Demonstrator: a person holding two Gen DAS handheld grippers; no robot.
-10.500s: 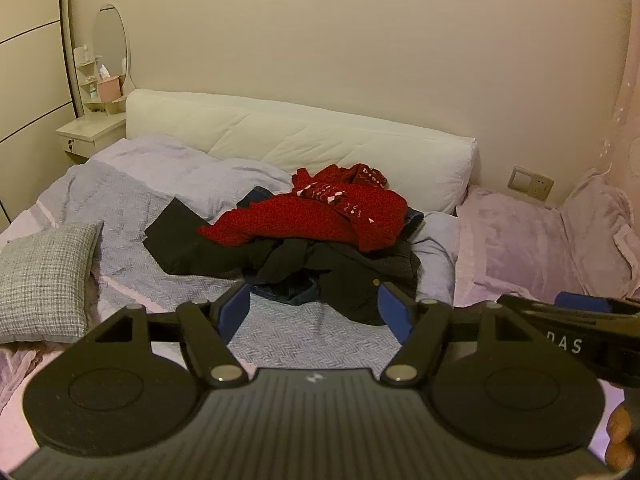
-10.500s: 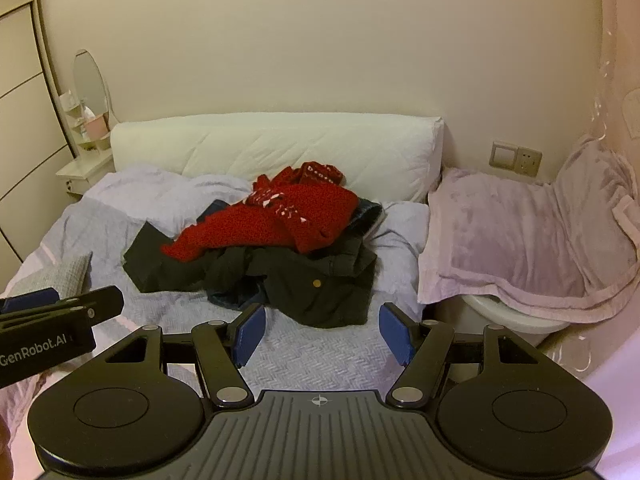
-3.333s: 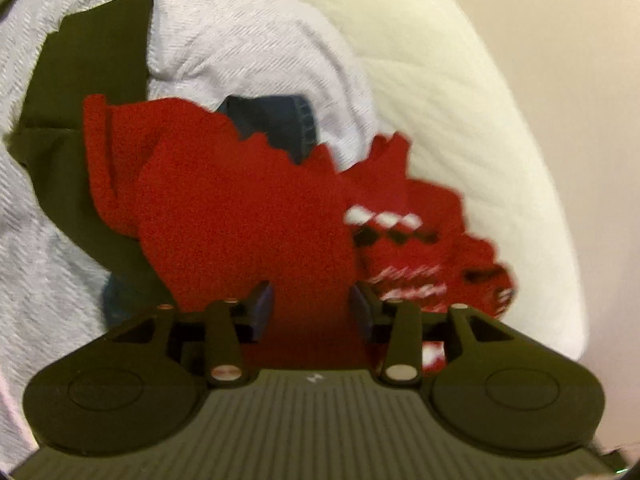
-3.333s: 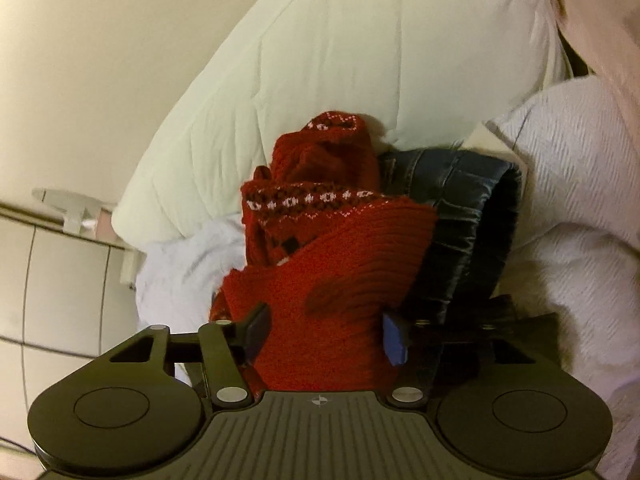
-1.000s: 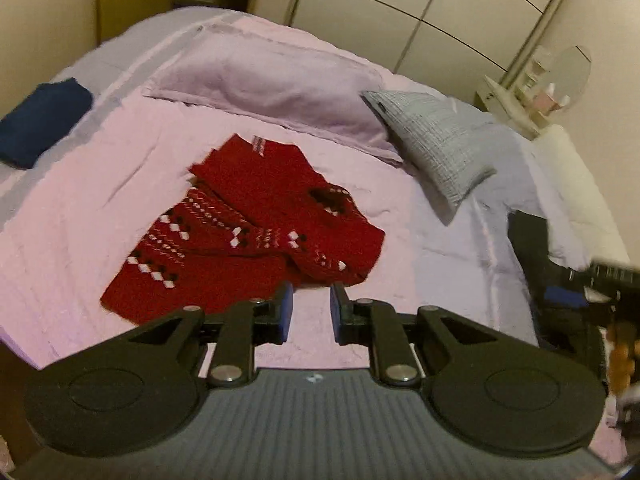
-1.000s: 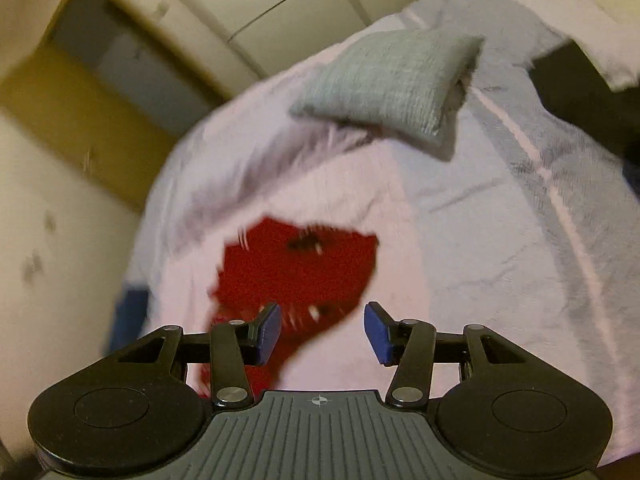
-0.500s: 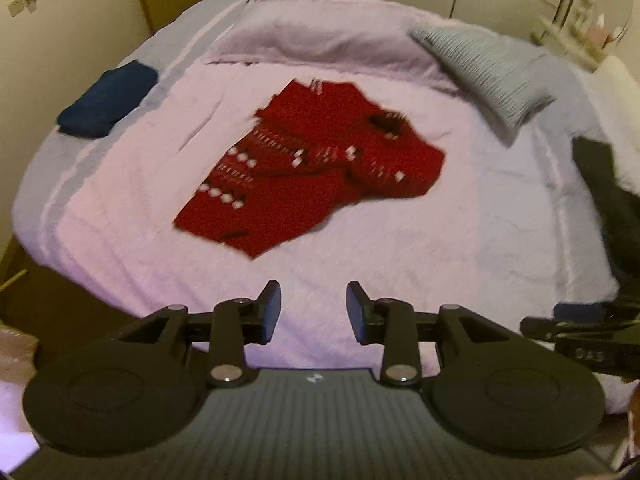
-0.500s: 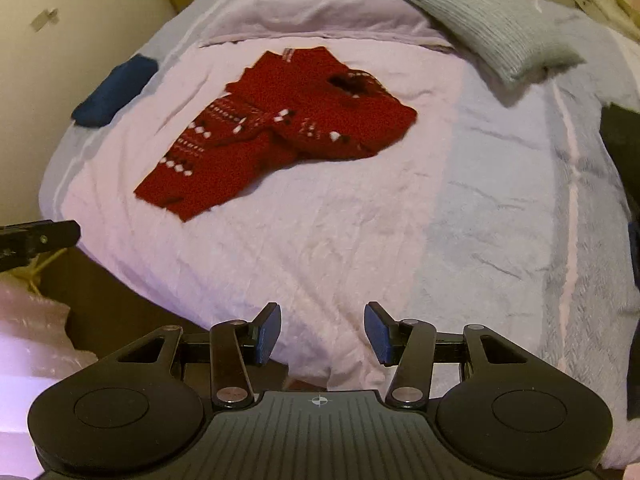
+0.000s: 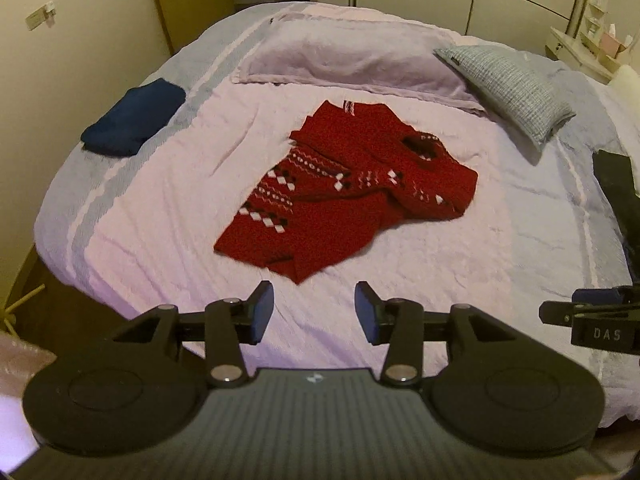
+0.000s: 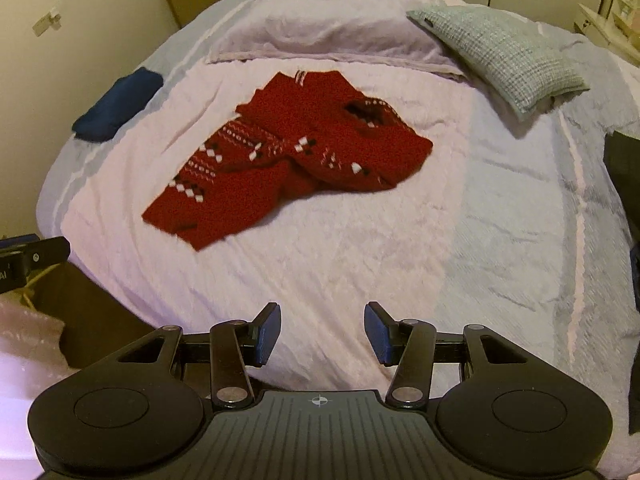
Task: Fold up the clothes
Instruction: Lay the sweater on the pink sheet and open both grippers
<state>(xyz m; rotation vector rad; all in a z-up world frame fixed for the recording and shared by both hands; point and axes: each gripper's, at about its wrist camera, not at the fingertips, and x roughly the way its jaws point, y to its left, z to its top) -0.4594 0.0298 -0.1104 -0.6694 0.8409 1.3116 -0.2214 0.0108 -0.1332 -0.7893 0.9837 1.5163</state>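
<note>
A red knit sweater [image 9: 348,192] with white and black diamond patterns lies crumpled on the pale pink bed cover [image 9: 168,216], also in the right wrist view [image 10: 288,156]. My left gripper [image 9: 315,312] is open and empty, above the bed's near edge, short of the sweater's hem. My right gripper [image 10: 322,332] is open and empty, further back from the sweater. The right gripper's side shows at the right edge of the left wrist view [image 9: 592,320].
A folded navy garment [image 9: 134,118] lies at the bed's left edge. A lilac pillow [image 9: 352,60] and a grey checked cushion [image 9: 508,84] lie at the far side. Dark clothes [image 9: 616,192] lie at the right edge. Wardrobe doors stand behind.
Both grippers have let go of the sweater, which now lies spread on the bed. Both have pulled back toward the bed's near edge, and the left jaws have opened wider.
</note>
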